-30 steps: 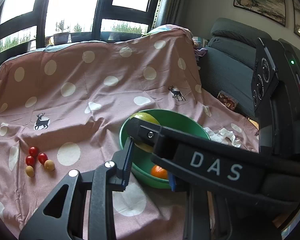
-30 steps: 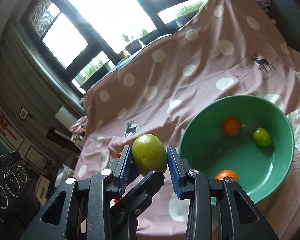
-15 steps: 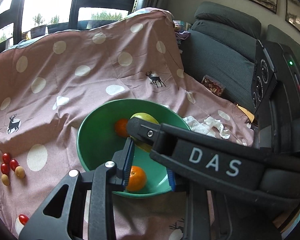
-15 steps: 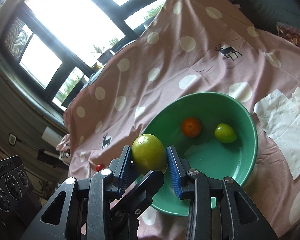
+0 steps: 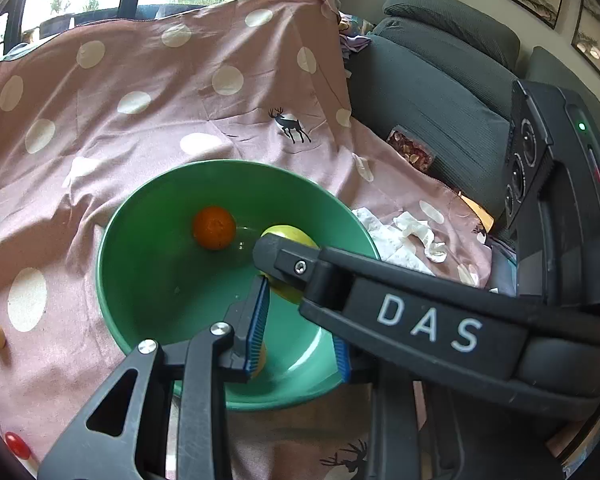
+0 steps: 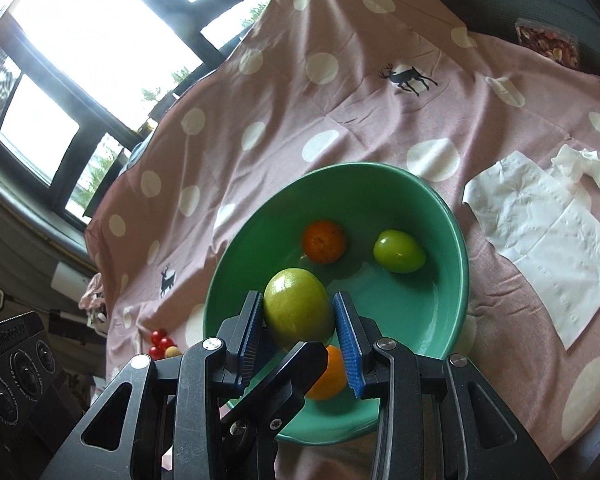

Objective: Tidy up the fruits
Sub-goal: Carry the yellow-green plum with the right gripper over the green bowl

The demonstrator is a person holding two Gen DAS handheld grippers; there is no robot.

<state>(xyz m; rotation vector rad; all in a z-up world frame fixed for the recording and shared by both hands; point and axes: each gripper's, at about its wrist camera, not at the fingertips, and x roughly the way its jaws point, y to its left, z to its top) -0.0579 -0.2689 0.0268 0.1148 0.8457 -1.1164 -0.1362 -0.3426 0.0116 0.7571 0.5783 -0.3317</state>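
A pink polka-dot cloth [image 6: 380, 120] printed with deer drapes the furniture, and on it sits a wide green bowl [image 6: 456, 240], the reference point for everything else here. Just right of the bowl, in the right wrist view, lie a flat white paper towel [image 6: 548, 240] and a crumpled tissue [image 6: 580, 168]. Over the bowl's near side, the right gripper [image 6: 300, 316] clamps a large yellow-green fruit [image 6: 296, 308] between its blue pads. The left gripper [image 5: 300, 328], also above the bowl, has its jaws drawn nearly together; what, if anything, they pinch cannot be made out. Inside the bowl rest an orange [image 6: 324, 240] toward the far wall, a smaller green fruit [image 6: 398, 250] beside it, and a second orange [image 6: 328, 372] near the front rim. Well left of the bowl, a cluster of cherry tomatoes [image 6: 160, 342] lies on the cloth.
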